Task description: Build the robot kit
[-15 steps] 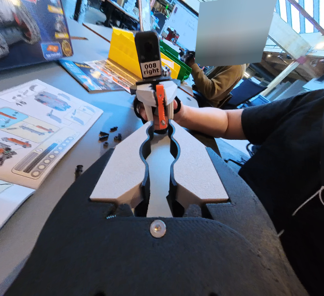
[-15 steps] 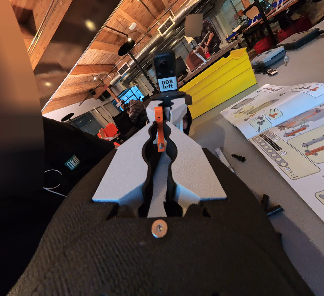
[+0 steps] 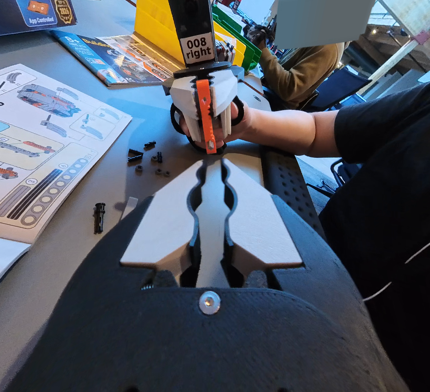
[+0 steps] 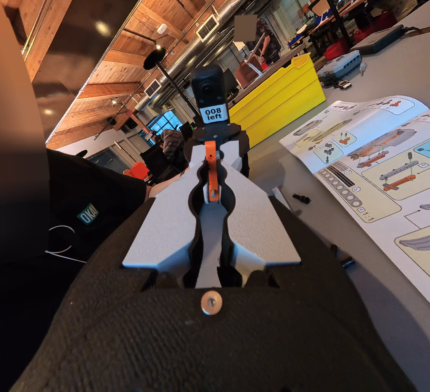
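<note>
Left wrist view. The left gripper [image 3: 211,161] had its pale, wavy-edged fingers drawn close with a narrow gap. Only grey tabletop [image 3: 69,276] showed through the gap, and nothing was pinched. Just beyond the fingertips hung the lower end of the orange strip [image 3: 205,113]. It was close to them, but I could not tell if it touched. The right gripper [image 3: 209,134], held in a hand [image 3: 235,125], faced these fingers and clamped the strip lengthwise between its own. Left of the fingers lay a scatter of small black pins [image 3: 142,155]. One longer pin [image 3: 99,218] lay nearer, and a printed instruction sheet [image 3: 46,148] lay farther left. A yellow bin [image 3: 158,18] stood well beyond.

Right wrist view. The right gripper [image 4: 212,167] had its fingers pressed onto the orange strip [image 4: 213,181]. The strip ran along the gap and past the tips toward the left gripper [image 4: 213,155]. To the right of the fingers were the sheet [image 4: 372,171] and a black pin [image 4: 301,198].

Handling, as I judged it:
- The strip looked like light, rigid moulded plastic.
- It was narrow and flat-sided, toothed along one edge and pierced by holes, with a small pale peg at the near end.
- It seemed unlikely to bend, but it was smooth enough to pivot if pinched at one point.
- The best hold was on the flat faces at mid-length, clear of the teeth and peg.
</note>
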Tool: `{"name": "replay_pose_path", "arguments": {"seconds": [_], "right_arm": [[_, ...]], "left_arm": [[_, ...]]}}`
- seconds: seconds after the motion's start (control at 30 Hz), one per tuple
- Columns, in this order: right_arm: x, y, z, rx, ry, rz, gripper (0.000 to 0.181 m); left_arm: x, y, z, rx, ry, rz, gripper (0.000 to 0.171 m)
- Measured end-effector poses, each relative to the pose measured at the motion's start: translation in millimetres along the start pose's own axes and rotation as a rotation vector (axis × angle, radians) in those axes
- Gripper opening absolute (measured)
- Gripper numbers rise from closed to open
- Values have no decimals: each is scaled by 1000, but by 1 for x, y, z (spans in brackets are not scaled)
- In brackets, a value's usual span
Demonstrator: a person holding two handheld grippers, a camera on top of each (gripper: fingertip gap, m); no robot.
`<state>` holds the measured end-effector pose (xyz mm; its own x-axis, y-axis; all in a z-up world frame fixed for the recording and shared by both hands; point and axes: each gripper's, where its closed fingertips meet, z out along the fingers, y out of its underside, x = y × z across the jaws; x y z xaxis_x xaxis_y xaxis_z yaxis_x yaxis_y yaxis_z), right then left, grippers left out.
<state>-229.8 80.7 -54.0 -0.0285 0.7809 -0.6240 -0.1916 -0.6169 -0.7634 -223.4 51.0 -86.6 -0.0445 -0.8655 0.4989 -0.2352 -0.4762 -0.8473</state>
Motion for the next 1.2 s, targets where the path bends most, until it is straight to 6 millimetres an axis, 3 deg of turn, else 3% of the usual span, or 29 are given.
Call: {"name": "replay_pose_path", "arguments": {"seconds": [0.07,0.2,0.3,0.37,0.43,0.5,0.6,0.7,0.83,0.93,1.03,1.2], "right_arm": [[1,0,0,0,4,4,4],[8,2,0,-7,42,1,4],[10,-7,-5,34,82,-55,4],[16,-13,-10,45,160,-129,4],[18,-14,-11,25,211,-195,4],[16,-13,-9,12,220,-234,5],[19,-14,-10,-22,295,-325,5],[16,-22,-17,-40,385,-431,5],[4,-40,-29,-5,524,-563,5],[-4,-42,-38,-31,605,-637,4],[-7,-45,-43,-18,603,-606,4],[-2,-45,-44,21,534,-449,5]], "left_arm": [[-1,-4,0,26,-10,-9,19],[-13,-6,-8,41,-89,30,0],[-38,-3,-29,-6,-273,102,0],[-47,-13,-46,57,-354,111,2],[-43,-28,-56,171,-313,51,16],[-39,-33,-57,228,-227,-42,19],[-40,-22,-45,173,-185,-89,25],[-32,-9,-19,43,-209,-2,21],[-38,20,18,-196,-360,100,6],[-48,35,35,-322,-472,143,6],[-56,46,41,-421,-552,149,13],[-57,44,45,-394,-558,101,14]]}}
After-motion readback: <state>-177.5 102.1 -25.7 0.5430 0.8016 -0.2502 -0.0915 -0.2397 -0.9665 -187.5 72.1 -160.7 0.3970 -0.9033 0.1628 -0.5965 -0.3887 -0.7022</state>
